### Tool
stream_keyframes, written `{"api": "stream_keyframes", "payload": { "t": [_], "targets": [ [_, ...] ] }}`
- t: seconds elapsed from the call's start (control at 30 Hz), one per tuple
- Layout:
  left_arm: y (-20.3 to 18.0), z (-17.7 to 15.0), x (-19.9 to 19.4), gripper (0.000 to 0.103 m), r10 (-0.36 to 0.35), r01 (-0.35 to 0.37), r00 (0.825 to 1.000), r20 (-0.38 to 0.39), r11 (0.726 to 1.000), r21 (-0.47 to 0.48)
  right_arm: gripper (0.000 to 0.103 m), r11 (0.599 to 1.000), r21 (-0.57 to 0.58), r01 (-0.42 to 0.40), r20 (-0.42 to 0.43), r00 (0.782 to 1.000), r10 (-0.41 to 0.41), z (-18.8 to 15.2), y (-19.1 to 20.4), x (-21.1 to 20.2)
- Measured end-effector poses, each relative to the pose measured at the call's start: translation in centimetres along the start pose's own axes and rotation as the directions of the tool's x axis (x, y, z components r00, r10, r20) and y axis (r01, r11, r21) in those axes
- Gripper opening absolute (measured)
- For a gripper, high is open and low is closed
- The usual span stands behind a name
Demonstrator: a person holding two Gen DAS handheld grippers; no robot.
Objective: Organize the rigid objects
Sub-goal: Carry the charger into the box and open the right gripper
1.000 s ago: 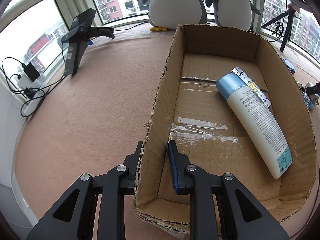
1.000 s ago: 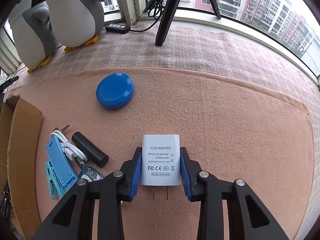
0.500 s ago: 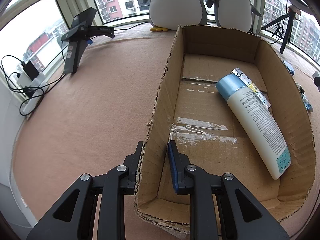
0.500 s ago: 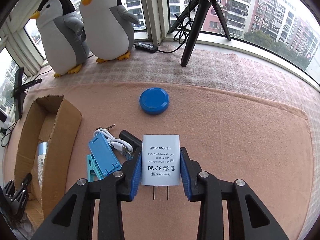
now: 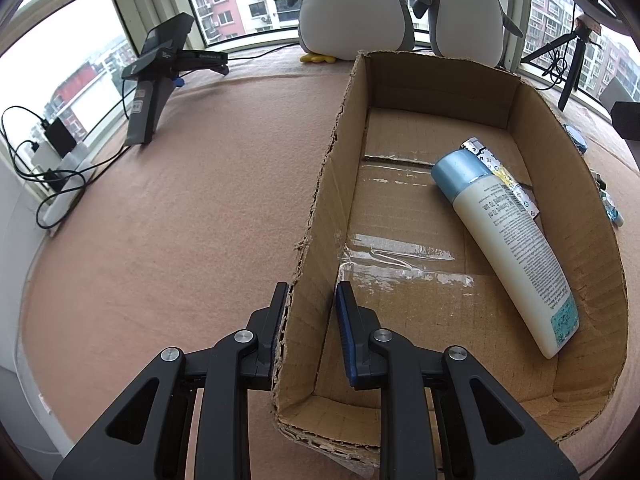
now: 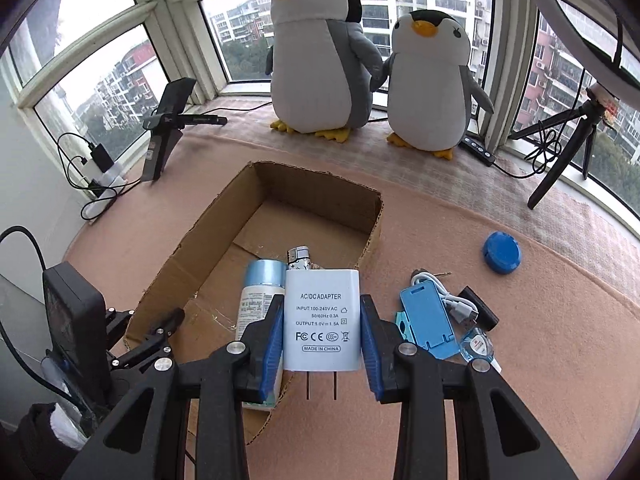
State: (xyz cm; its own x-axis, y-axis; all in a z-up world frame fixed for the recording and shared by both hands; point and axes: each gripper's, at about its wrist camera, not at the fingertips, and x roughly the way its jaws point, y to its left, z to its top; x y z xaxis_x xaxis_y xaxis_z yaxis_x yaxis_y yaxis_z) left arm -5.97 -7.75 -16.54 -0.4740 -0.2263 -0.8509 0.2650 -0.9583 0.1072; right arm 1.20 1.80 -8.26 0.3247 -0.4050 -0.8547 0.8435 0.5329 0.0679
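My right gripper (image 6: 320, 336) is shut on a white AC/DC adapter (image 6: 320, 320) and holds it in the air above the right wall of an open cardboard box (image 6: 208, 248). In the box lie a white bottle with a blue cap (image 5: 508, 240) and a patterned lighter (image 5: 500, 172); both also show in the right wrist view, the bottle (image 6: 256, 300) and the lighter (image 6: 300, 258). My left gripper (image 5: 310, 320) straddles the box's left wall (image 5: 320, 220), one finger on each side, pinching it. My left gripper also shows in the right wrist view (image 6: 152, 340).
On the pink mat right of the box lie a blue phone stand (image 6: 426, 320), a white cable (image 6: 452, 300), a black cylinder (image 6: 480, 308), a small clear-blue item (image 6: 476, 344) and a round blue lid (image 6: 502, 252). Two plush penguins (image 6: 320, 52), a tripod (image 6: 560, 152) and a black camera stand (image 6: 164, 132) stand behind.
My right gripper has risen and swung left with the adapter, from over the mat near the loose items to above the box's right wall. The left gripper has stayed on the box wall.
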Motion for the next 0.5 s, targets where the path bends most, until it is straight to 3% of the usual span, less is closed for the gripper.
{"api": "stream_keyframes", "payload": {
  "t": [0.5],
  "targets": [
    [0.0,0.0,0.0,0.020,0.002,-0.002,1.000,0.000,1.000,-0.002,0.032,0.999,-0.010,0.049,-0.042,0.998,-0.049,3.5,0.6,7.1]
  ]
}}
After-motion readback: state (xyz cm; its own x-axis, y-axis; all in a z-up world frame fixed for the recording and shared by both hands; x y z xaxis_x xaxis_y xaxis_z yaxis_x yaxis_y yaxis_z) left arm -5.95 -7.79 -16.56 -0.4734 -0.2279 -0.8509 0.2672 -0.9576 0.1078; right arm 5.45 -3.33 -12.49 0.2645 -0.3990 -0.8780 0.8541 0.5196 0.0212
